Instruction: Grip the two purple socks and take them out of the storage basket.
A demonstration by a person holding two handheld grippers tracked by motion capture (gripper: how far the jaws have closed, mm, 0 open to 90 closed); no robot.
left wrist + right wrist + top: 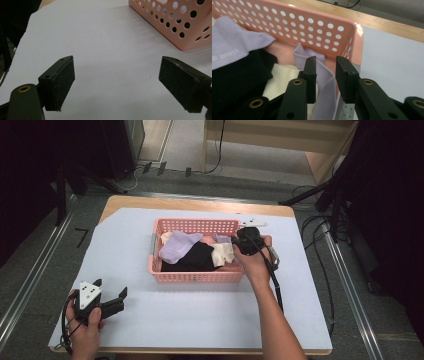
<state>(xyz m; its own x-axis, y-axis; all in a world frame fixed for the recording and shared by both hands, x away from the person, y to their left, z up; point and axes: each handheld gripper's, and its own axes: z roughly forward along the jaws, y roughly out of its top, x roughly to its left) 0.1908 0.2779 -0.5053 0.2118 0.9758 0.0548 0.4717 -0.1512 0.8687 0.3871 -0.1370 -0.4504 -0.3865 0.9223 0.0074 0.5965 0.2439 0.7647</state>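
Note:
A pink perforated basket [195, 226] stands mid-table and holds a large lilac cloth [176, 247], a black cloth [197, 257] and a cream cloth [222, 254]. My right gripper [240, 242] reaches into the basket's right end. In the right gripper view its jaws [325, 67] stand close together, with a smaller lilac cloth [325, 87] pinched between them beside the basket wall [312, 27]. My left gripper [111, 288] rests near the table's front left corner. It is wide open [116, 75] with nothing between its pads, well short of the basket [175, 27].
A pale sheet [200, 315] covers the wooden table, with bare room in front of and to the left of the basket. Cables [320, 245] lie on the floor to the right, and dark stands flank the table.

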